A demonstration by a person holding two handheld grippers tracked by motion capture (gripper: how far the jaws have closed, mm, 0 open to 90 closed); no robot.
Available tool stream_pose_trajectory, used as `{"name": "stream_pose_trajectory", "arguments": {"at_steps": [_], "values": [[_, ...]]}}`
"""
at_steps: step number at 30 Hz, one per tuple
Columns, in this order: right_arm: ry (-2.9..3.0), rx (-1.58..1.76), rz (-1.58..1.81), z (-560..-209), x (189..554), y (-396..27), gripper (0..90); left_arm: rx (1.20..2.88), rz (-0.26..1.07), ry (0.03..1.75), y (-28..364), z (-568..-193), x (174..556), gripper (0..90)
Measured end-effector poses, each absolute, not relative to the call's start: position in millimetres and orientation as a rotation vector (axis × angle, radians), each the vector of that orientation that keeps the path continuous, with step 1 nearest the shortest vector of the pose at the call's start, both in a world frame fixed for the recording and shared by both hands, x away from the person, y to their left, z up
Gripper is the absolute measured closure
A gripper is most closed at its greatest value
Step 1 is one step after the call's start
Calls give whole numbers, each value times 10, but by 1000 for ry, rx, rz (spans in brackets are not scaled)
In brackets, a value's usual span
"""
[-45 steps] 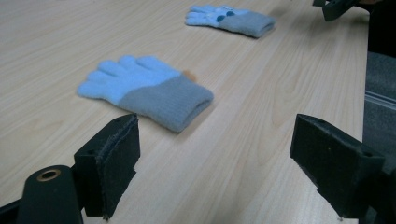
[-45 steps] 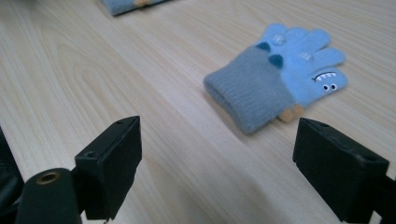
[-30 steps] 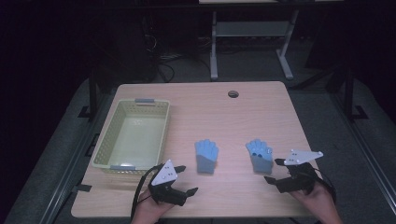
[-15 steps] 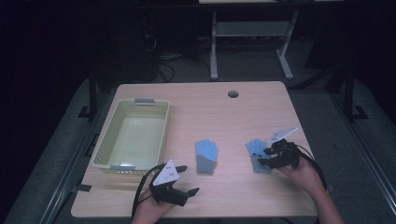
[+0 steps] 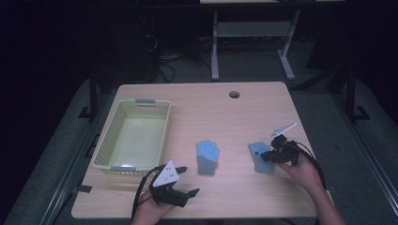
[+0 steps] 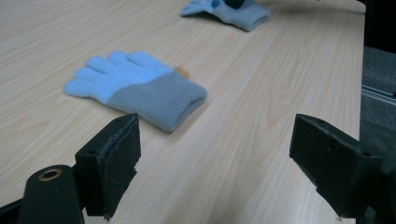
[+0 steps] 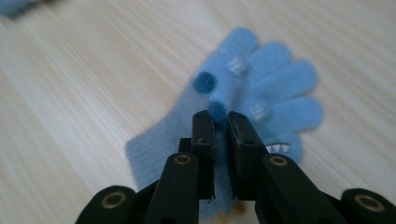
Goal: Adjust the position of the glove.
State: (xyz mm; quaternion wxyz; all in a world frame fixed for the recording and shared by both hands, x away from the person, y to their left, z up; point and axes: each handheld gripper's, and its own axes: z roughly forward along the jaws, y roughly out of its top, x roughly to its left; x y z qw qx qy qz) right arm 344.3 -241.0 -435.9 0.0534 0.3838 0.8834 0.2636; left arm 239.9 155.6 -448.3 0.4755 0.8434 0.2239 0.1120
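**benchguy:** Wood tabletop, dim room. Left gripper (image 5: 180, 180) sits with jaws wide apart, plain glove (image 6: 135, 91) just ahead of its tips, cuff toward them.

**mo_t:** Farther off, right gripper (image 7: 221, 122) has just closed, pinching the dotted glove (image 7: 261, 88), whose fingers point away.

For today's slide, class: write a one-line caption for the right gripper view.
Right gripper pinches the blue glove lying on the wooden table.
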Motion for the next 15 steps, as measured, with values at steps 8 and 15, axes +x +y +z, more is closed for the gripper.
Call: {"name": "stream_pose_trajectory", "arguments": {"at_steps": [8, 15], "values": [[2673, 1054, 851, -3951, 3413, -2016, 818, 2061, 287, 559, 1571, -4473, 2399, 159], [2673, 1019, 933, -3781, 3454, -1647, 814, 2054, 298, 560, 1586, -4461, 2391, 159]]}}
